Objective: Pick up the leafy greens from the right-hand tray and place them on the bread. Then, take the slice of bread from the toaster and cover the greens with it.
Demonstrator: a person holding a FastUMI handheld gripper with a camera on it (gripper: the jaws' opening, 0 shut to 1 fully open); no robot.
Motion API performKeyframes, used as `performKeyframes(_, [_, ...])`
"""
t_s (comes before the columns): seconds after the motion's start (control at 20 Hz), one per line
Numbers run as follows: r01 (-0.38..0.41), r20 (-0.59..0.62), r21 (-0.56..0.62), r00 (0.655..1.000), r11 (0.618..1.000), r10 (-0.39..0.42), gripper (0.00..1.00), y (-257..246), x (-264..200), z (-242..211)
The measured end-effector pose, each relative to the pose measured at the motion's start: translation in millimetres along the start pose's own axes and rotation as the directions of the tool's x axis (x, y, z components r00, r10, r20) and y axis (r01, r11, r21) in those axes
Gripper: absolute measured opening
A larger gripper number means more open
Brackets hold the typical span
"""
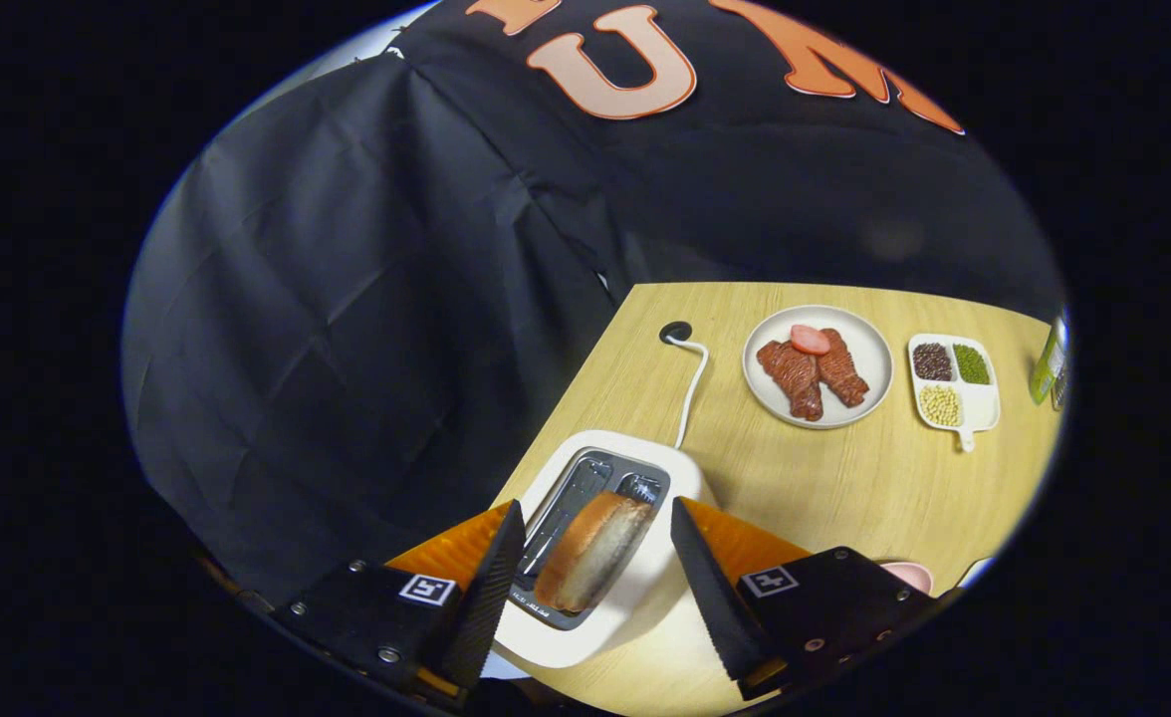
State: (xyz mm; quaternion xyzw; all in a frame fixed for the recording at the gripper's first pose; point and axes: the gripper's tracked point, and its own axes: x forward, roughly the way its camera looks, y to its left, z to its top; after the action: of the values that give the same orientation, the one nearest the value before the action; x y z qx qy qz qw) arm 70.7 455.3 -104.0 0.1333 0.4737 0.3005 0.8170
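Bread [593, 550] is seen standing in a slot of the white toaster [585, 637], between the spread fingers of the gripper [597, 523], untouched by either. Beyond the fingers, a cord [690, 383], a plate of meat [874, 344] and a divided dish [984, 403] are set on the wooden table [844, 488].

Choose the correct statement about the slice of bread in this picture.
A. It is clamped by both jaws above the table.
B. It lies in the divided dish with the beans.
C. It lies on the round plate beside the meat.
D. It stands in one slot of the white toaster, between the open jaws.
D: the slice of bread sticks up from a slot of the white toaster, and the gripper is open, its jaws standing on either side without touching it.
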Motion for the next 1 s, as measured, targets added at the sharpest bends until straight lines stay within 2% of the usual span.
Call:
performKeyframes(0.25, [0.037, -0.089, 0.011, 0.995, 0.999, -0.036, 0.79, -3, 15, -14])
performKeyframes(0.4, [0.049, -0.099, -0.005, 0.994, 0.999, -0.05, 0.66, -8, 19, -15])
performKeyframes(0.55, [0.031, -0.12, 0.0, 0.992, 1.0, -0.031, 0.52, -7, 16, -21])
performKeyframes(0.7, [0.018, -0.112, -0.002, 0.994, 1.0, -0.018, 0.28, -9, 8, -21])
performKeyframes(0.8, [-0.009, -0.104, 0.01, 0.995, 1.0, 0.01, 0.18, -8, 4, -22])
performKeyframes(1.0, [-0.079, -0.041, 0.006, 0.996, 0.997, 0.079, 0.12, 0, -12, -12])
